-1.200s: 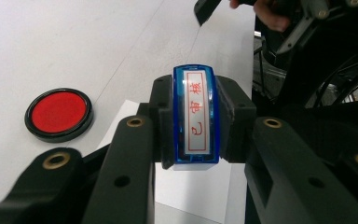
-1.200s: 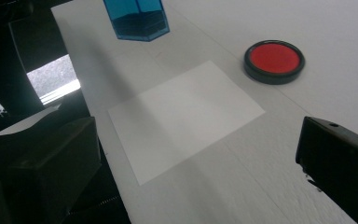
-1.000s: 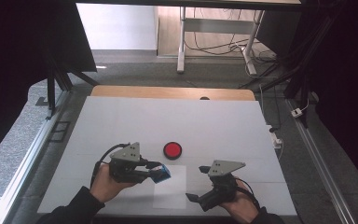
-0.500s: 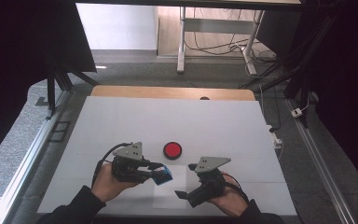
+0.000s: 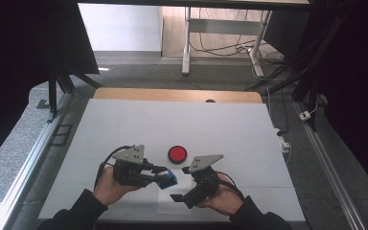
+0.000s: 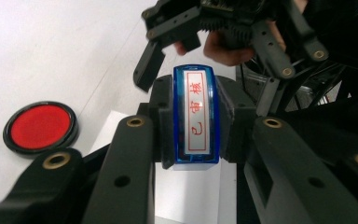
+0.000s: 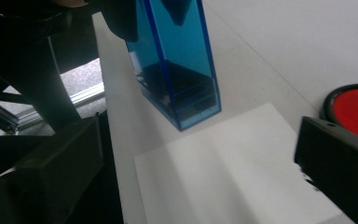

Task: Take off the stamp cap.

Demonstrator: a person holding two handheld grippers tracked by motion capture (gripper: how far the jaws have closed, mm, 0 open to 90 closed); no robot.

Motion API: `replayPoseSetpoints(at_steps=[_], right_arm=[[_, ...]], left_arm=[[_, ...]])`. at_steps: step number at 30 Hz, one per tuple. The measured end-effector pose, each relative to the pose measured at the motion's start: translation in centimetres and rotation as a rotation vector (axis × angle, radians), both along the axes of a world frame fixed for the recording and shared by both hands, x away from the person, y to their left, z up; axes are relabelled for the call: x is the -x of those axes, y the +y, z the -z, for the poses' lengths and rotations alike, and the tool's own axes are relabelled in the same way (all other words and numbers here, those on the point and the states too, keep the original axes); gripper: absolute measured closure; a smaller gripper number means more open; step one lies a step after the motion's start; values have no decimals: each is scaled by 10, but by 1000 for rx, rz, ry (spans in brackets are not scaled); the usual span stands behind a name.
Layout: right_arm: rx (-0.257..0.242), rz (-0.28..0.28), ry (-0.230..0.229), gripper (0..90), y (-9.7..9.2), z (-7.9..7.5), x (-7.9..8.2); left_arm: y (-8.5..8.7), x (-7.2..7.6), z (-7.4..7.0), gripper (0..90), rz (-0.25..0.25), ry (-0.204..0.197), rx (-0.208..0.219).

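Stamp (image 6: pixel 196 116), a blue block with red characters, sits pinched in the left claw (image 5: pixel 165 178) at lower centre above the white paper (image 7: pixel 223 168), not yet pressed down, while the right claw (image 5: pixel 184 191) has been closing, empty, beside it

Blue stamp (image 6: pixel 196 119) face carries a white label, red-framed, with three red Chinese characters reading 已审核.

Left gripper (image 5: pixel 160 176) clamped; right gripper (image 5: pixel 184 183) agape.
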State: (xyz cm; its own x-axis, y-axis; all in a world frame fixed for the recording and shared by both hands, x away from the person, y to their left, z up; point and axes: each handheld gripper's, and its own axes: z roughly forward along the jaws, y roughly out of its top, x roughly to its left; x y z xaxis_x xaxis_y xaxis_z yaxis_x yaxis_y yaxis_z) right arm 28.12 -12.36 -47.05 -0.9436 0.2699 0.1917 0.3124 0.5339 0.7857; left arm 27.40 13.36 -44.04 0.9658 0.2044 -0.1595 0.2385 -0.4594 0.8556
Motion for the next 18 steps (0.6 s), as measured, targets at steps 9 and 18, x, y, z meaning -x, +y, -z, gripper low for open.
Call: replayPoseSetpoints(at_steps=[9,18], right_arm=[[-15,-123,10,317,10,0,0],[-72,-186,33,543,7,-1,-6]], left_arm=[[0,2,-1,708,65,-31,32],[3,2,-1,708,105,-46,71]])
